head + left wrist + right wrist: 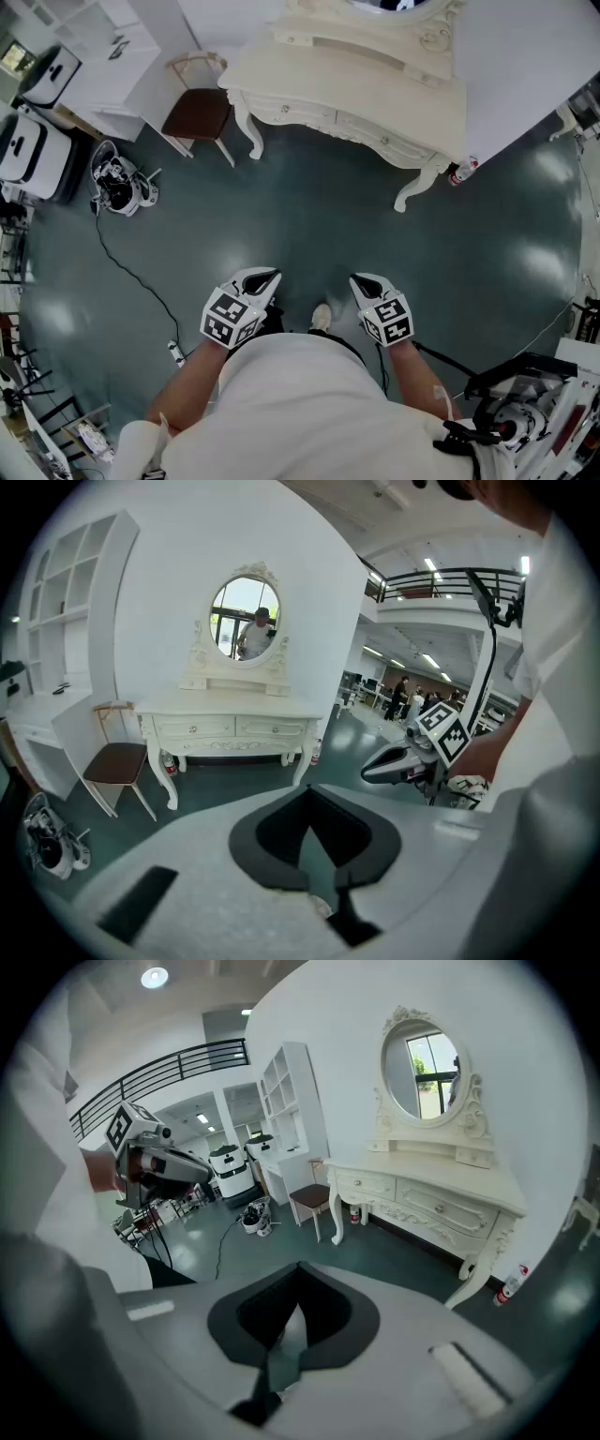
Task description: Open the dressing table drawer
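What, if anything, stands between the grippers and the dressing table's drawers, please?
Nothing visible does: only bare floor lies between the left gripper, the right gripper and the drawers. The chair stands left of the dressing table, a bottle beside its right leg.

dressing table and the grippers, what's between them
Nothing: in the head view, bare floor runs from left gripper and right gripper to the dressing table.

dressing table: cream, carved, against white wall | drawers: two, side by side, both shut
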Motion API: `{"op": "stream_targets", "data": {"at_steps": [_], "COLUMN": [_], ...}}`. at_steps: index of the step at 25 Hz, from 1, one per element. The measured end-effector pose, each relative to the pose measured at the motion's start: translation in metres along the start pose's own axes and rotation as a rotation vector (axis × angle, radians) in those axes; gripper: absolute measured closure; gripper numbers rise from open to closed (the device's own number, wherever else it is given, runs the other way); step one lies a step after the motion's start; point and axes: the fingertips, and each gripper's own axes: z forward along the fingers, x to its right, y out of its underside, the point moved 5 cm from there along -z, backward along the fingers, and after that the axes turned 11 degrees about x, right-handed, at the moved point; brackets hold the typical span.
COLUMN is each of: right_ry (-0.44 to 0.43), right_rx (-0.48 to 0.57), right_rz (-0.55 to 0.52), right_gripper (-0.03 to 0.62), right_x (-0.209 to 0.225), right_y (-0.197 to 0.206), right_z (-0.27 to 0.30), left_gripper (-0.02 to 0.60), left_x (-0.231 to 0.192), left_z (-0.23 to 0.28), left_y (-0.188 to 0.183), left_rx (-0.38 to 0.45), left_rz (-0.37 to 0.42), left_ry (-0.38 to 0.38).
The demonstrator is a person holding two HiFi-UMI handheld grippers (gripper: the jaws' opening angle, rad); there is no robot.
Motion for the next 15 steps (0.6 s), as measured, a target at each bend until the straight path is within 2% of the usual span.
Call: {"op": "stream_targets", "data": {"at_steps": [4, 8, 15], "right_ry": [-0.006, 0.015, 0.088], "right_rx": [-0.001, -0.019, -0.003], "right_rz": [-0.035, -0.058, -0.022], "right_gripper": [0.595, 0.595, 0.594], "right_x": [-0.012, -0.016, -0.038], "right_y": [-0.019, -0.04, -0.129], "right_z": [0.04, 0.089, 0.204], "left_gripper": [0.58, 0.58, 0.58], "left_x": [-0.041, -0.093, -0.222], "left_z": [-0.011, -0.013, -0.043], "left_y": [-0.006, -0.011, -0.059], "left_rx": [0.036, 0.053, 0.088], "left_rz": [-0.02, -0.002, 0.011], "left_ry": [-0.006, 0.019, 0.07]}}
